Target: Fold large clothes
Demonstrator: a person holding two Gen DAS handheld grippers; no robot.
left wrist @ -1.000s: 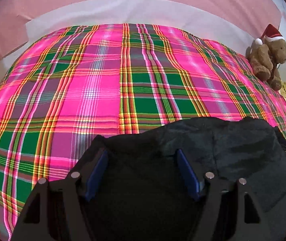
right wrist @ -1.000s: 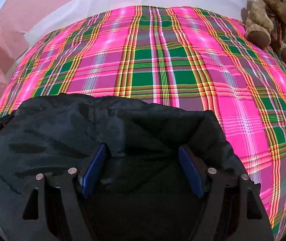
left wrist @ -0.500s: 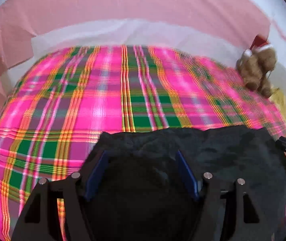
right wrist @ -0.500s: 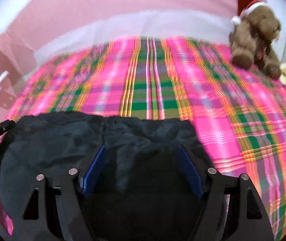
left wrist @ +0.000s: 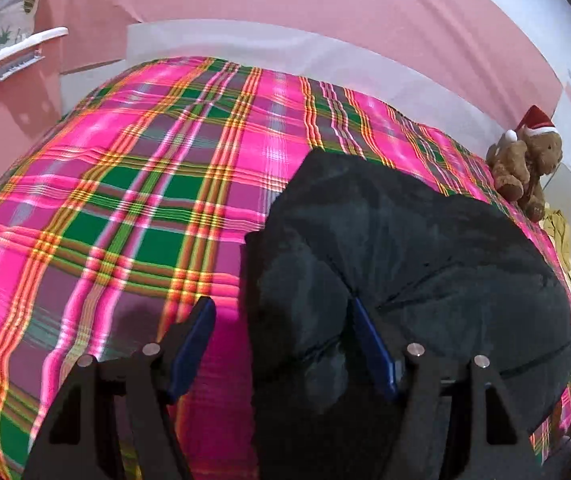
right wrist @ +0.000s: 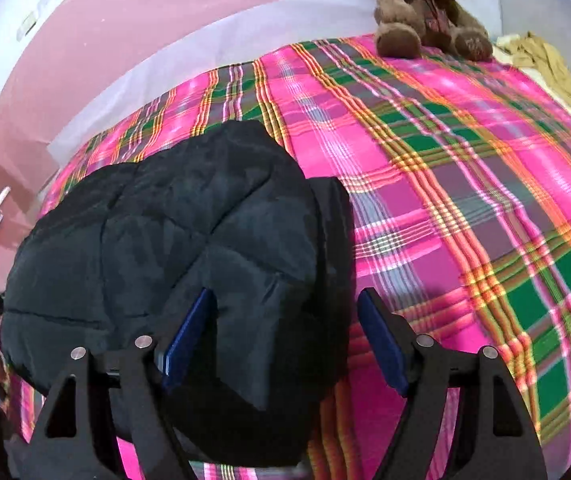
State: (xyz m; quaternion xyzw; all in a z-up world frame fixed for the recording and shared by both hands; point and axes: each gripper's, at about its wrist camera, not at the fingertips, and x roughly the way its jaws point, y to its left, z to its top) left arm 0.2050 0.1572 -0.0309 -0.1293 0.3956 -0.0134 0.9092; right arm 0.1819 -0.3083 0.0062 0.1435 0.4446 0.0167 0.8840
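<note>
A black quilted jacket [left wrist: 413, 256] lies folded in a bundle on a pink and green plaid bedspread [left wrist: 125, 200]. In the left wrist view my left gripper [left wrist: 281, 340] is open, its jaws wide apart over the jacket's left edge, with the right finger [left wrist: 373, 344] against the padding. In the right wrist view the jacket [right wrist: 189, 240] fills the left half. My right gripper [right wrist: 289, 332] is open over the jacket's right edge on the bedspread [right wrist: 465, 184], its left finger [right wrist: 189, 332] resting on the fabric.
A brown teddy bear in a Santa hat [left wrist: 525, 168] sits at the bed's far right corner, seen closer in the right wrist view [right wrist: 425, 4]. A yellowish cloth [right wrist: 545, 64] lies beside it. A pink wall and white bed frame [left wrist: 325, 52] run behind.
Both grippers pulled apart sideways, off the middle of the jacket to its left and right edges. The jacket now lies lower and flatter on the bed.
</note>
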